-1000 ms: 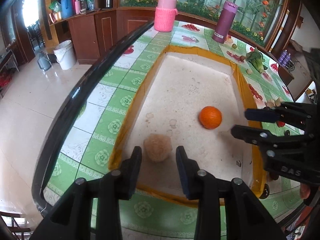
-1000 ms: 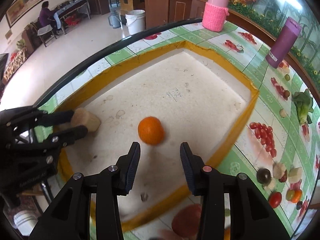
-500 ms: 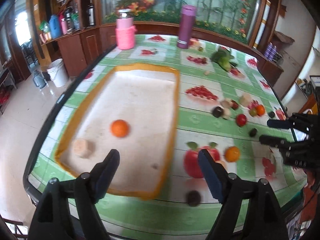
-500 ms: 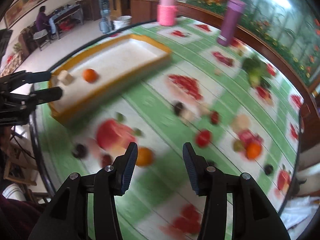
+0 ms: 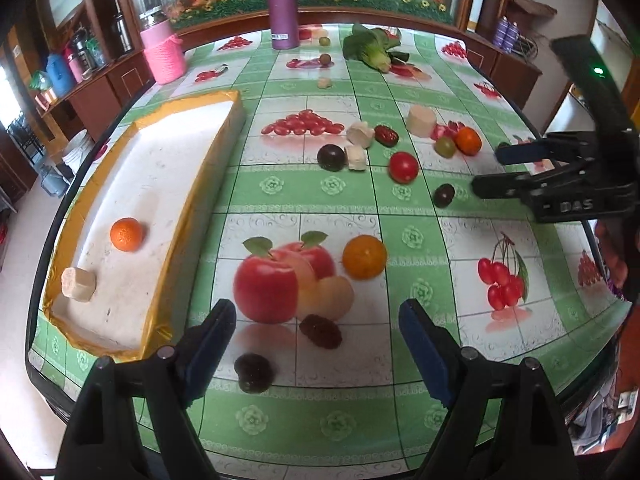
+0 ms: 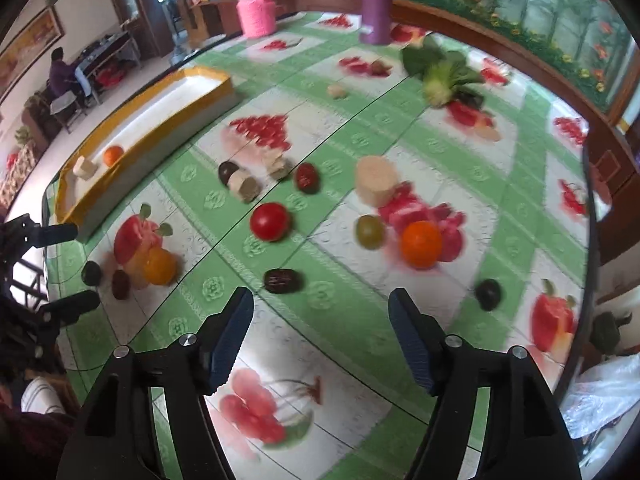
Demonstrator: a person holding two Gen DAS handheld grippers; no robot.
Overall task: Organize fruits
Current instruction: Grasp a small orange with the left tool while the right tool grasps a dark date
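Both your tongs, left (image 5: 316, 344) and right (image 6: 320, 332), have just been spreading and hang apart with nothing between, so go for the orange (image 5: 364, 257) just ahead of the left one, it looks firm but rolly, pinch it across the middle.

Left hand-held gripper (image 5: 316, 344): jaws wide apart, nothing between, pitched steeply down over the tabletop's near edge. Right hand-held gripper (image 6: 320, 334): jaws have just been opening, nothing between them, also pitched steeply down, toward the tabletop's right edge.
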